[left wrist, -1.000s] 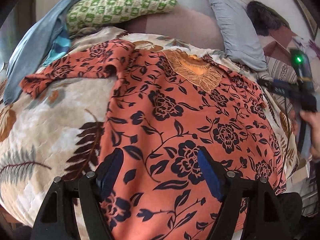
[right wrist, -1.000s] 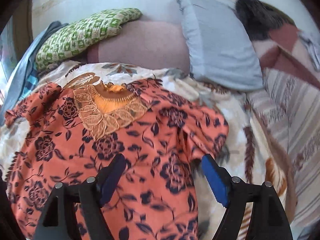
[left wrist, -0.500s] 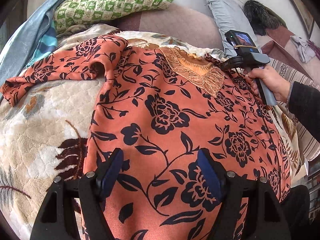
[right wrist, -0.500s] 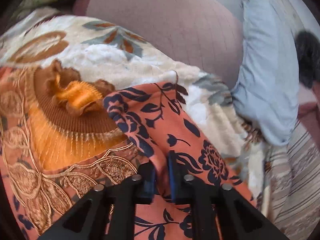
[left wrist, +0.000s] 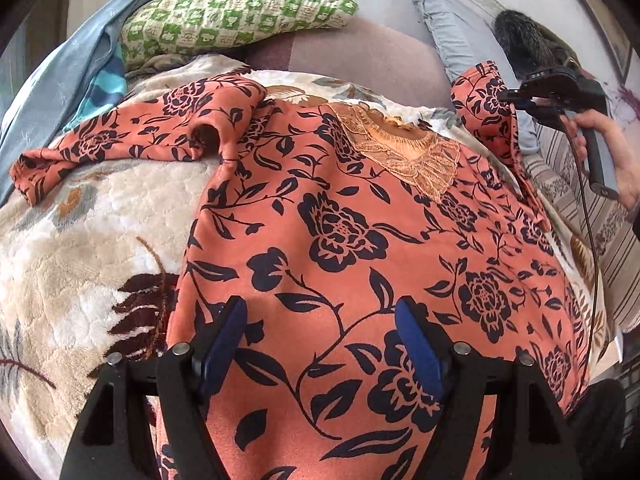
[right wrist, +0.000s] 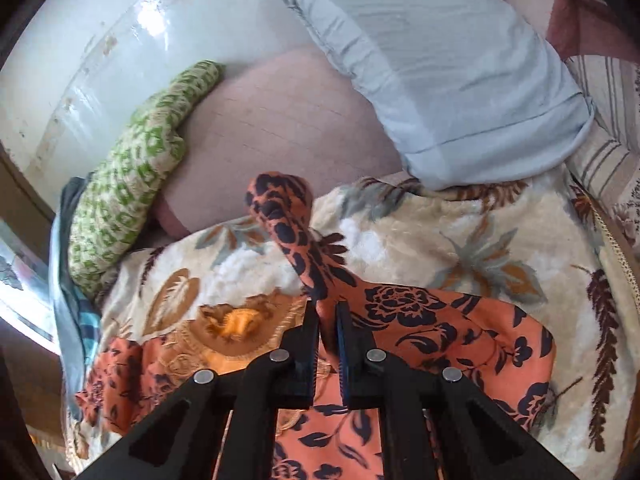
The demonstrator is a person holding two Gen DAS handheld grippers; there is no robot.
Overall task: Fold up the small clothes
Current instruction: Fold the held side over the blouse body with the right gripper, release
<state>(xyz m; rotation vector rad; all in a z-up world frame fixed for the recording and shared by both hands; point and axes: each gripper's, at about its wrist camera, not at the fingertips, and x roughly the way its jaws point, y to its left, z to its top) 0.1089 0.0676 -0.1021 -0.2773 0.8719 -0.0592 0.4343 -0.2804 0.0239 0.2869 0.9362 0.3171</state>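
An orange top with a dark floral print (left wrist: pixel 340 240) lies spread on a cream leaf-patterned blanket (left wrist: pixel 80 240), its gold embroidered neckline (left wrist: pixel 400 152) at the far end. My left gripper (left wrist: pixel 320 332) is open and hovers over the lower body of the top. My right gripper (right wrist: pixel 327 312) is shut on the top's right sleeve (right wrist: pixel 296 236) and holds it lifted above the blanket. In the left wrist view the right gripper (left wrist: pixel 516 98) shows at the upper right with the raised sleeve (left wrist: pixel 488 120). The left sleeve (left wrist: pixel 132 140) lies stretched out to the left.
A green checked pillow (left wrist: pixel 236 16) and a pale blue pillow (right wrist: pixel 440 72) lie at the head of the bed. Blue cloths (left wrist: pixel 68 80) are heaped at the far left. A striped cover (left wrist: pixel 580 208) lies to the right.
My right gripper closed on the right sleeve near the neckline and has lifted it up off the blanket. My left gripper has stayed open over the lower body.
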